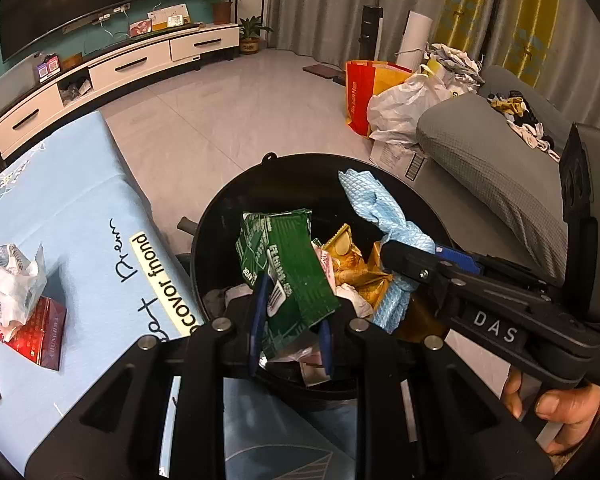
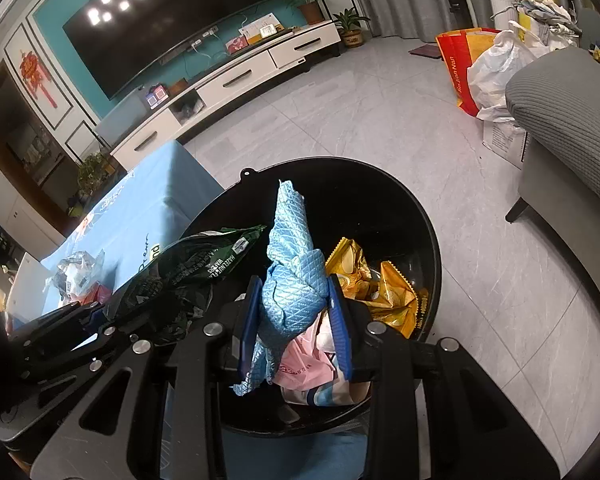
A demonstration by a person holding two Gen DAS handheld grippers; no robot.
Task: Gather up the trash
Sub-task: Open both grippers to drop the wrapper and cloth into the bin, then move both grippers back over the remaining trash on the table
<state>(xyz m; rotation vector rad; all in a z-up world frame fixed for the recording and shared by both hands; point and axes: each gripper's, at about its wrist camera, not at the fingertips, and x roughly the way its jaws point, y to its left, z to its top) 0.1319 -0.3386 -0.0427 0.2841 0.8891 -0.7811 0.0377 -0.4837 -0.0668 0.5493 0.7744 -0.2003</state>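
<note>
My left gripper (image 1: 290, 316) is shut on a green wafer wrapper (image 1: 288, 264) and holds it over the black trash bin (image 1: 236, 204). My right gripper (image 2: 296, 320) is shut on a crumpled light blue cloth (image 2: 292, 256), also over the bin (image 2: 400, 200). In the left wrist view the right gripper (image 1: 428, 258) comes in from the right with the blue cloth (image 1: 380, 216). Gold wrappers (image 2: 380, 284) and pink and white packaging (image 2: 304, 364) lie inside the bin. More trash sits on the table: crumpled white paper (image 1: 12, 284) and a red cigarette box (image 1: 40, 332).
The table with a light blue cloth (image 1: 80, 208) stands left of the bin. A grey sofa (image 1: 492, 176) is at the right, with bags (image 1: 396, 96) beside it. A white TV cabinet (image 1: 112, 68) runs along the far wall across grey floor tiles.
</note>
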